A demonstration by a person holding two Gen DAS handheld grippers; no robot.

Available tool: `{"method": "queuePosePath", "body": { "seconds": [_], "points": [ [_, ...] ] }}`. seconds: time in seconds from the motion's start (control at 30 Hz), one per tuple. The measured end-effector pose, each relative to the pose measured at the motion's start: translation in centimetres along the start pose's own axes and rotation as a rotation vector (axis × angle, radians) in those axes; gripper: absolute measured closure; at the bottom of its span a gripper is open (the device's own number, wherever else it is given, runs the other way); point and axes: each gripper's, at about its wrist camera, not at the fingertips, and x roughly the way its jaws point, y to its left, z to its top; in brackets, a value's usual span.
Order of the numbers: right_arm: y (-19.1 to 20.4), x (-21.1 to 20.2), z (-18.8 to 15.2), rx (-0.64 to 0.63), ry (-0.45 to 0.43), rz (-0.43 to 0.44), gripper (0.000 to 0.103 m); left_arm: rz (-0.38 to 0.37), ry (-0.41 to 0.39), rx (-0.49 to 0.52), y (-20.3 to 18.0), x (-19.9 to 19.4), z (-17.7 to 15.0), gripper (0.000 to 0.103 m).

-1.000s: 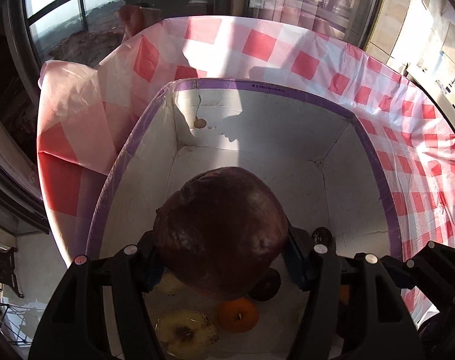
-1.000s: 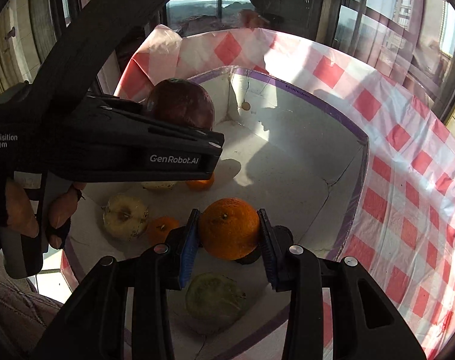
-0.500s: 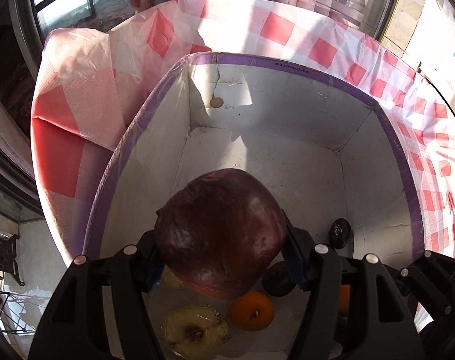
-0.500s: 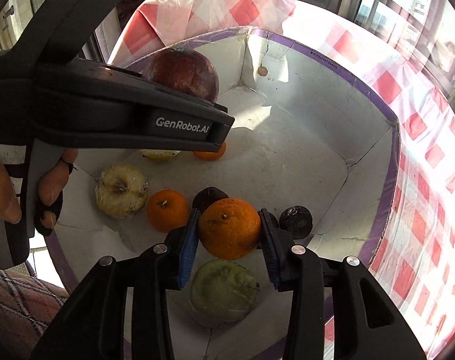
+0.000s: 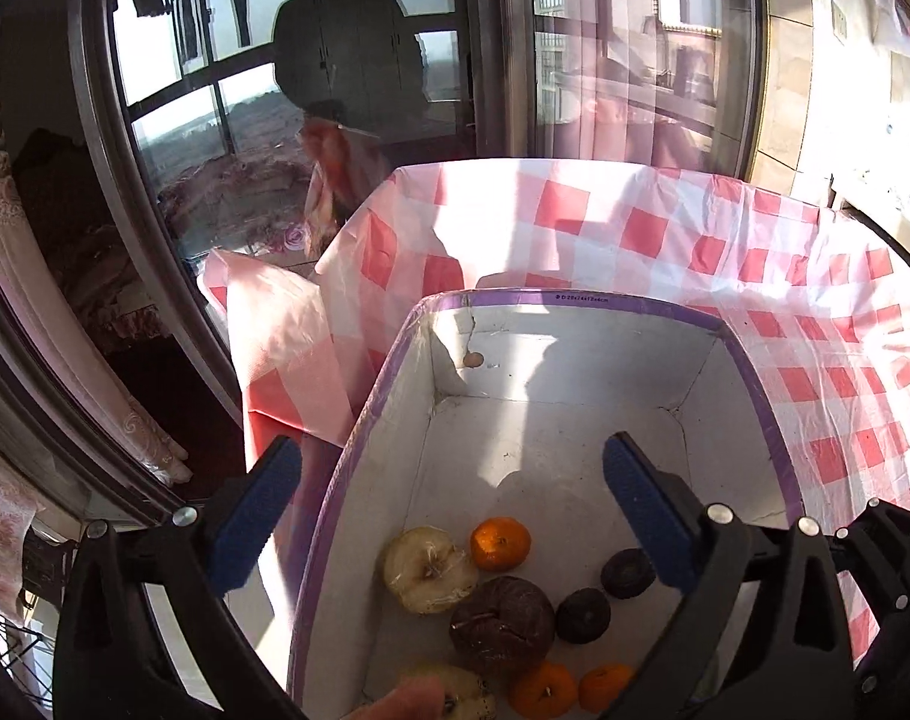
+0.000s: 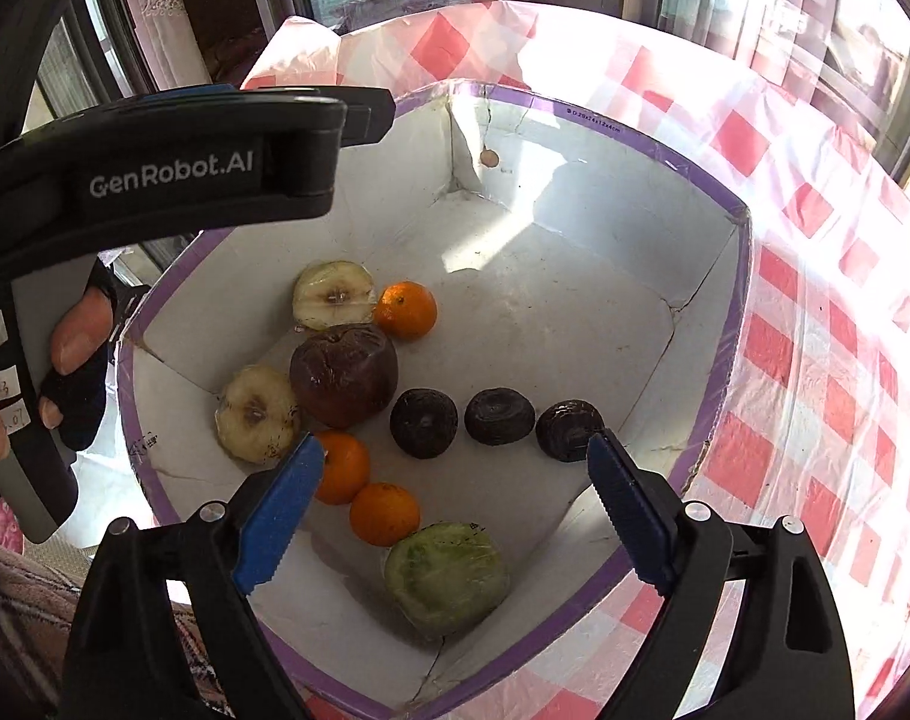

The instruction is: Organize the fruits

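Note:
A white box with a purple rim (image 6: 736, 324) (image 5: 574, 299) holds all the fruit. In the right wrist view a large dark red fruit (image 6: 344, 375) lies between two pale apples (image 6: 333, 294) (image 6: 257, 413), with three oranges (image 6: 405, 310) (image 6: 342, 467) (image 6: 384, 513), three small dark fruits (image 6: 423, 423) (image 6: 498, 416) (image 6: 568, 429) and a green fruit (image 6: 447, 576). My right gripper (image 6: 452, 471) is open and empty above the box. My left gripper (image 5: 449, 483) is open and empty above the box's left side; the dark red fruit (image 5: 502, 615) lies below it.
The box sits on a red and white checked cloth (image 5: 634, 228) (image 6: 814, 360). Windows (image 5: 215, 90) stand behind the table, and the cloth hangs over the far left edge (image 5: 275, 330). The left gripper's body (image 6: 173, 168) crosses the upper left of the right wrist view.
Both grippers have opened and lifted. The dark red fruit left the left gripper and the orange left the right gripper; both now lie in the box.

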Motion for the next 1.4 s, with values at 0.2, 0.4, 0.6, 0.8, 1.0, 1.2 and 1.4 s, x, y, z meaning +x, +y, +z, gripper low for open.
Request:
{"method": "queuePosePath", "body": {
  "seconds": [0.2, 0.4, 0.6, 0.8, 1.0, 1.2, 1.4],
  "points": [
    [0.1, -0.7, -0.1, 0.03, 0.0, 0.0, 0.016, -0.029, 0.176, -0.031, 0.4, 1.6, -0.8, 0.002],
    [0.1, -0.2, -0.5, 0.05, 0.025, -0.004, 0.016, -0.023, 0.249, 0.003, 0.0, 2.6, -2.7, 0.002],
    [0.5, 0.2, -0.6, 0.045, 0.039, -0.018, 0.016, -0.026, 0.283, 0.023, -0.5, 3.2, -3.6, 0.002],
    [0.6, 0.8, -0.5, 0.049, 0.049, -0.027, 0.017, -0.031, 0.305, 0.017, -0.3, 3.6, -3.8, 0.002],
    [0.3, 1.1, -0.6, 0.059, 0.055, -0.03, 0.017, -0.032, 0.314, 0.014, -0.2, 3.8, -4.0, 0.002],
    [0.1, 1.2, -0.6, 0.062, 0.056, -0.033, 0.016, -0.032, 0.317, 0.015, -0.3, 3.9, -4.1, 0.002],
    [0.1, 1.2, -0.6, 0.062, 0.056, -0.032, 0.016, -0.03, 0.32, 0.021, -0.2, 4.0, -4.2, 0.002]
  ]
}}
